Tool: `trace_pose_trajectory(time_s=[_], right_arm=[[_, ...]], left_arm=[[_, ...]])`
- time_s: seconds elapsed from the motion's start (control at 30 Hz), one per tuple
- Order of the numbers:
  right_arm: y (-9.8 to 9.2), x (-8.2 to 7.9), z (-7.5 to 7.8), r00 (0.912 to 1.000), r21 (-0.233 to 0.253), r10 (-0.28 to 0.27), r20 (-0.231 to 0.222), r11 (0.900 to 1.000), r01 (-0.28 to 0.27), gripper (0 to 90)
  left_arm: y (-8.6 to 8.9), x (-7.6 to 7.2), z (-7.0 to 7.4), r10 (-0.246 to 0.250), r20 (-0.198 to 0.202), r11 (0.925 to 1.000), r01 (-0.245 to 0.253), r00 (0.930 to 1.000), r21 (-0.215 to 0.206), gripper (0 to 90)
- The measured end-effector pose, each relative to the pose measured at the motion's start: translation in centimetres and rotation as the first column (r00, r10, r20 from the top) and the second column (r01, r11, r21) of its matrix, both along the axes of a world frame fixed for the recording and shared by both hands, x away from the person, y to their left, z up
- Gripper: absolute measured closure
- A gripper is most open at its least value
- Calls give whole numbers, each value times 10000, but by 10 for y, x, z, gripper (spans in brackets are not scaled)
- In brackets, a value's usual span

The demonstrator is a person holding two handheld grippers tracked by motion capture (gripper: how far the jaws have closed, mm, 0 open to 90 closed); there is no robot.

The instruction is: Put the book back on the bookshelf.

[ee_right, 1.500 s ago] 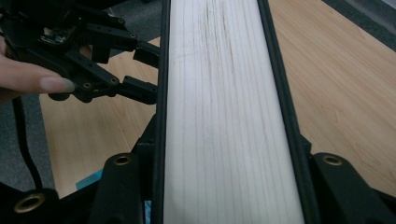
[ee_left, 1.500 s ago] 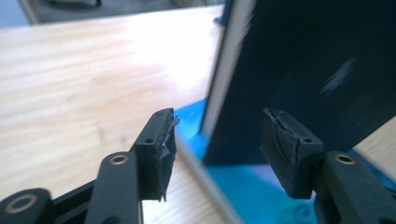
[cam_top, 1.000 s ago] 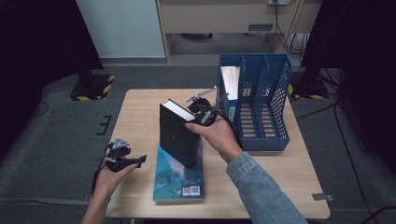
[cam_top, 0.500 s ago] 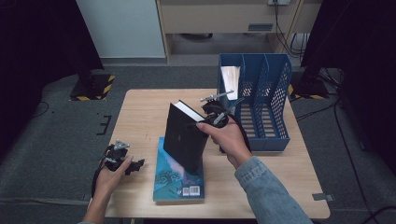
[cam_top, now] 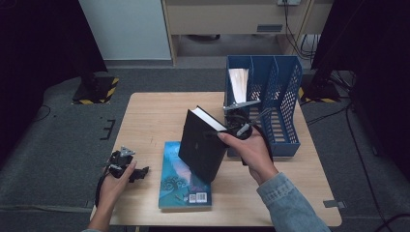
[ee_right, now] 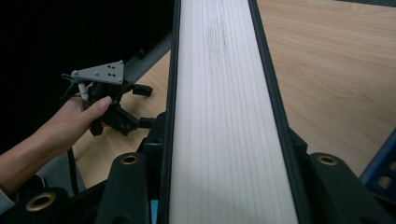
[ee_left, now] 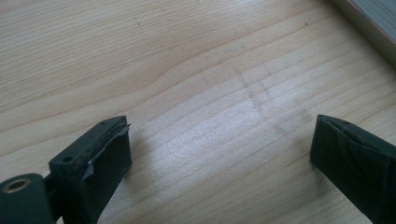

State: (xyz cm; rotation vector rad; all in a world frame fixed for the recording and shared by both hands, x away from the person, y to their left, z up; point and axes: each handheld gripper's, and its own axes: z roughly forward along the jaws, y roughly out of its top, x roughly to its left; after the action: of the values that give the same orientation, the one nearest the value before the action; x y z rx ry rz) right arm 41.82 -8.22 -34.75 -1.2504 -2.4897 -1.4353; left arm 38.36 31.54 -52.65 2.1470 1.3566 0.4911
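Above the middle of the counter (cam_top: 145, 116), in the high view, the right gripper (cam_top: 235, 129) holds a black book (cam_top: 203, 147) clear of the surface, tilted, its white page edge facing up and toward the far edge. Its fingers are closed on the book's upper end. Just beside it, toward the right edge, stands a blue file rack (cam_top: 270, 104) with some white papers in its left slot. A teal book (cam_top: 183, 176) lies flat near the near edge, partly under the raised one. By the near left corner the left gripper (cam_top: 126, 167) rests low in the person's hand.

Along the left gripper view, its fingers (ee_left: 100, 149) stand wide apart with nothing between them, hovering over bare wood.

Up the right gripper view, the black book (ee_right: 224, 107) runs lengthwise, its pale page block framed by thin dark covers and clamped between both fingers (ee_right: 128, 186); the left gripper (ee_right: 109, 100) shows farther off.

By my judgement the step in hand is carrying the black book to the rack. The next move calls for turning it upright and lining its narrow edge with an open slot before lowering. The book looks stiff and fairly thick, hardback-like with plain matte covers, so it should hold its shape in the grip.
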Motion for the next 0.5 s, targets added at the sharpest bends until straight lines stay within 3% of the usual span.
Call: trace_pose_trajectory(time_s=[0.5], right_arm=[[-56, -24, -3, 9981, 127, -615, 40, 9980, 614, 524]], left_arm=[[-3, -2, -5, 45, 241, 9997, -39, 9997, -224, 0]])
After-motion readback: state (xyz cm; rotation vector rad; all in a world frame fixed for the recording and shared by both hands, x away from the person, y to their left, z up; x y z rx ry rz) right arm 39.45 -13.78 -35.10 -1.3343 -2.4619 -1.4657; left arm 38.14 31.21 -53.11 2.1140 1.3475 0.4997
